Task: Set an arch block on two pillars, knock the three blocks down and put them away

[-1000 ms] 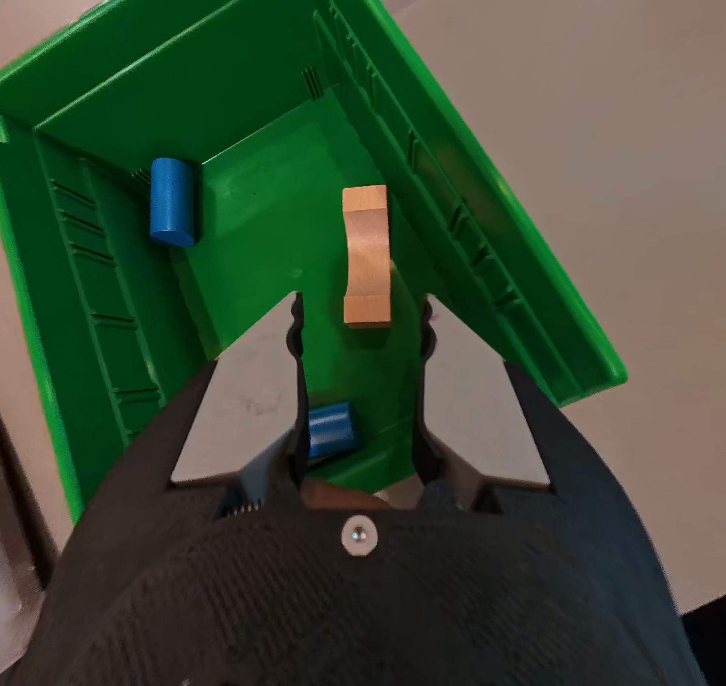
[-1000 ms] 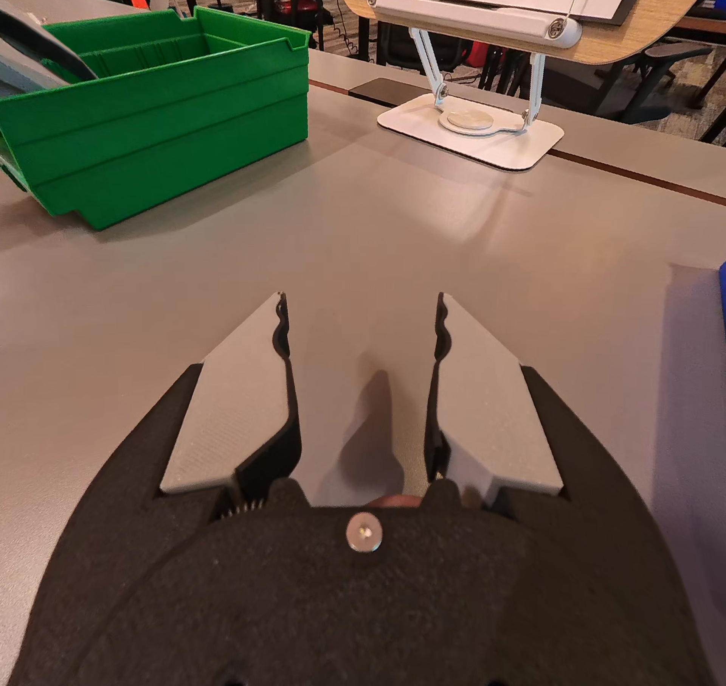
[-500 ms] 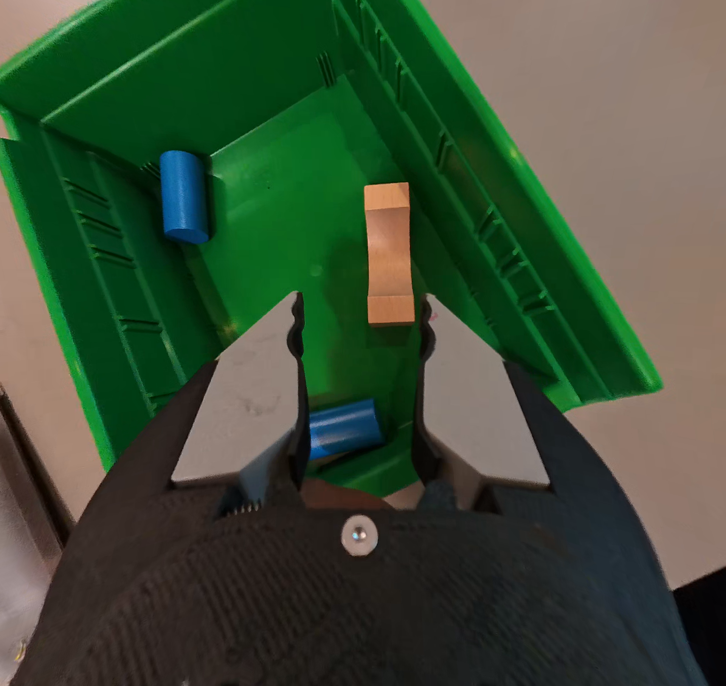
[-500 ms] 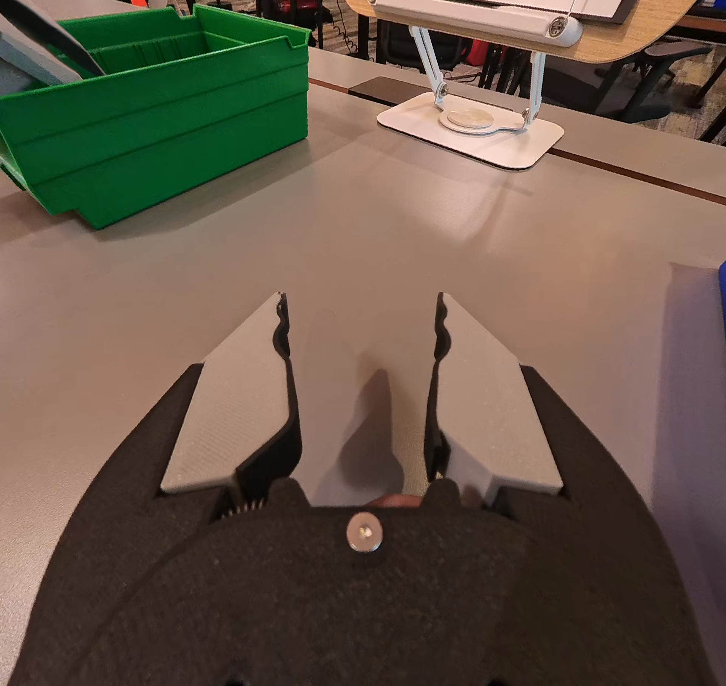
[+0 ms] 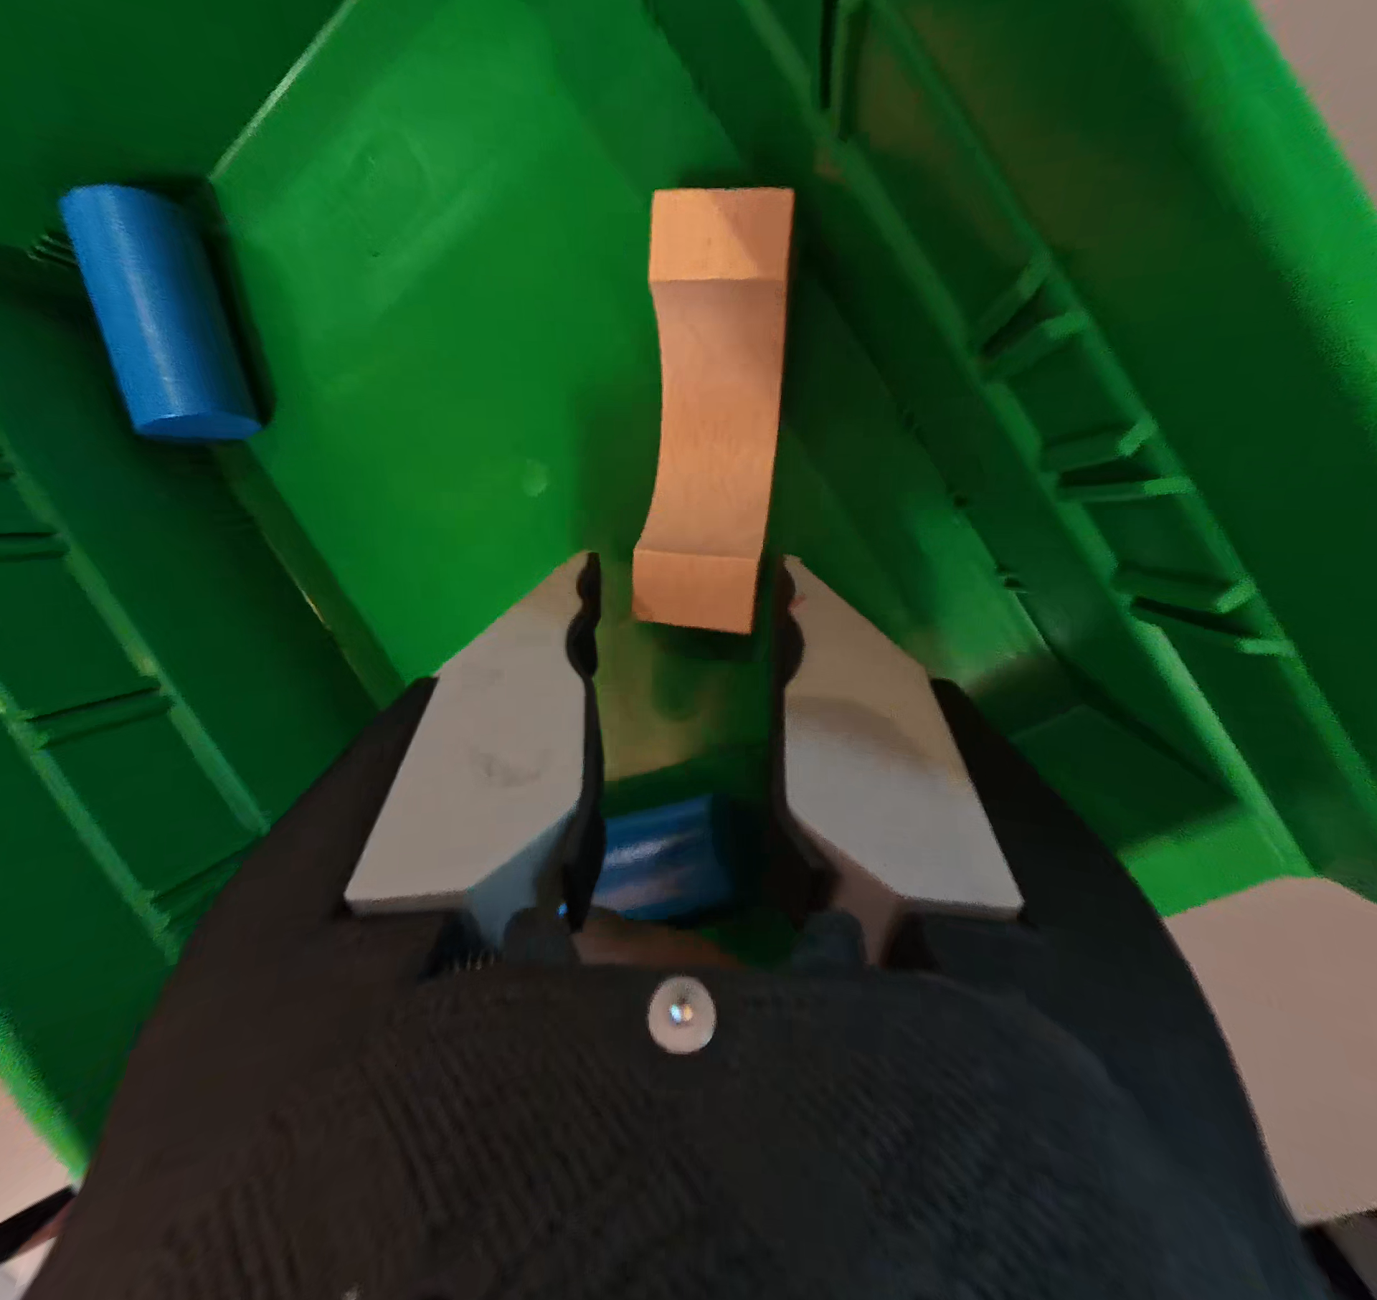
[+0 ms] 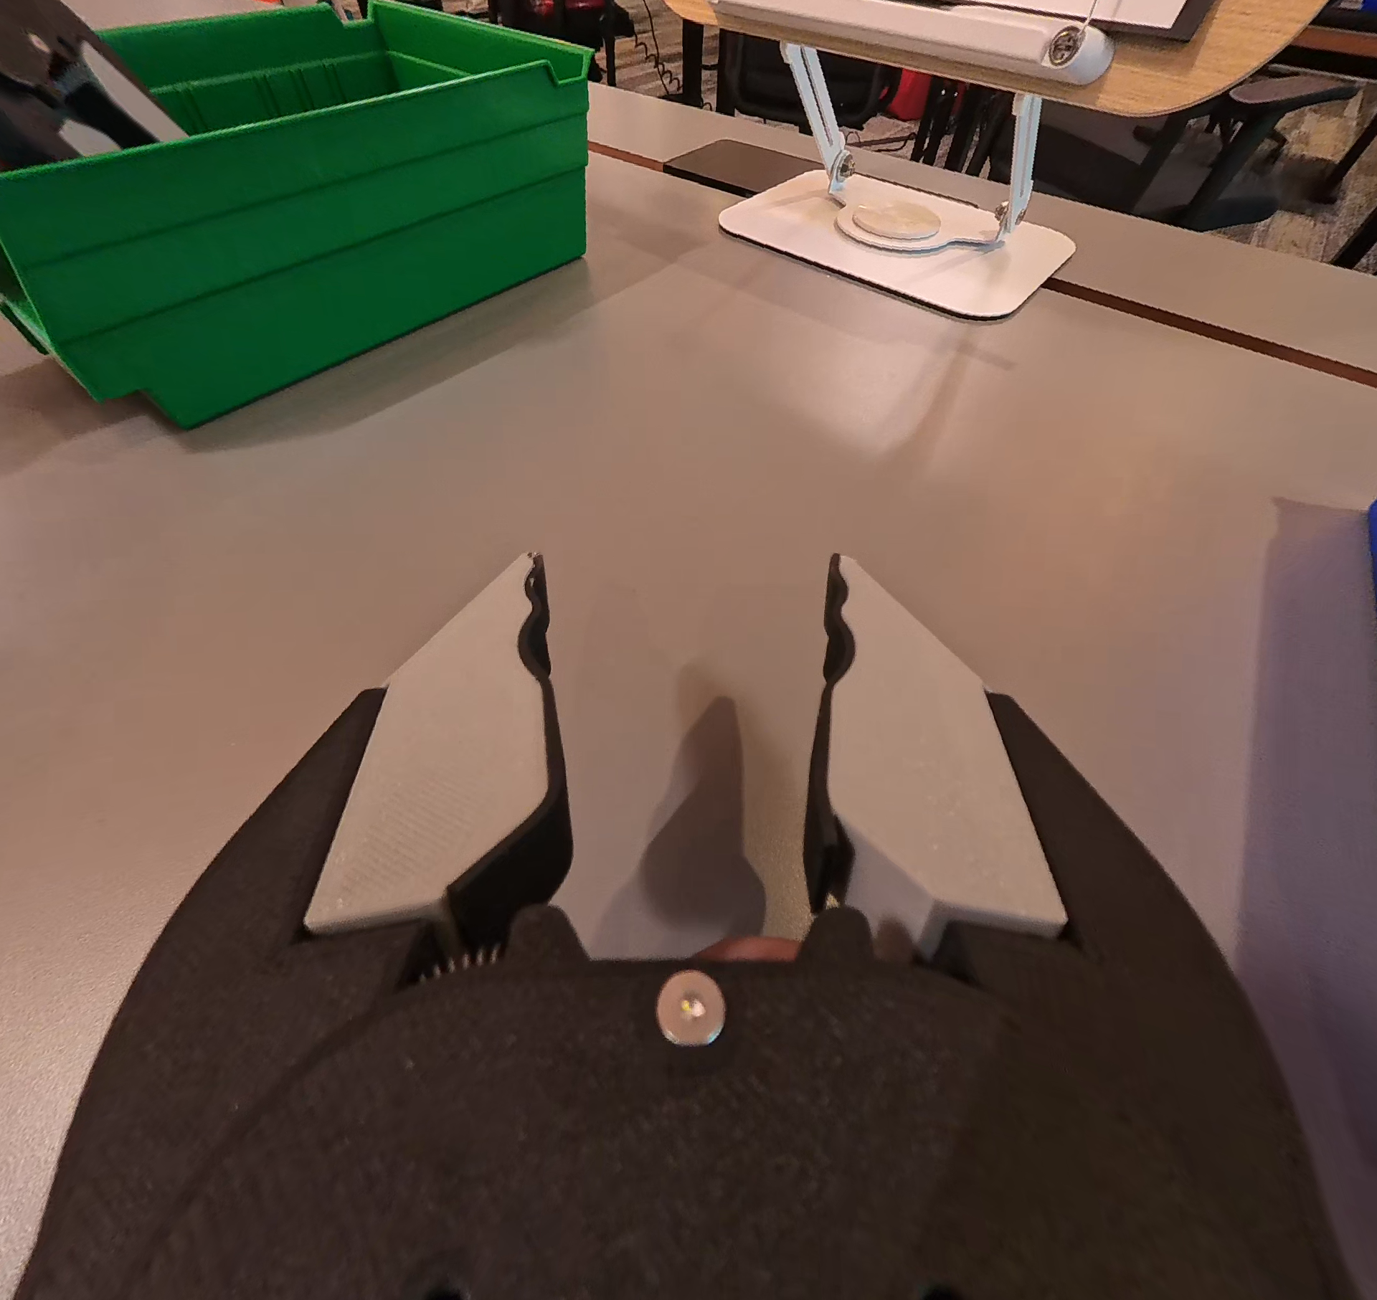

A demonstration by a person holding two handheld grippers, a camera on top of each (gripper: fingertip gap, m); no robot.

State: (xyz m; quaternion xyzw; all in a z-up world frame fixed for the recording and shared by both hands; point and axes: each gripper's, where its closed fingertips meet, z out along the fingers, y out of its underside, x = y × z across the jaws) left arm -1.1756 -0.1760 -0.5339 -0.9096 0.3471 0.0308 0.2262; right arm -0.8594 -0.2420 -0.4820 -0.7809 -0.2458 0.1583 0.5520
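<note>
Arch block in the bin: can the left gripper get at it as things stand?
Probably yes. The left gripper is open inside the green bin, the arch block's near end between its fingertips, ungripped; nothing lies over it.

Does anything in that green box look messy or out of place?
Nothing looks damaged or spilled. The wooden arch and two blue cylinders lie on their sides, scattered in the green bin.
</note>
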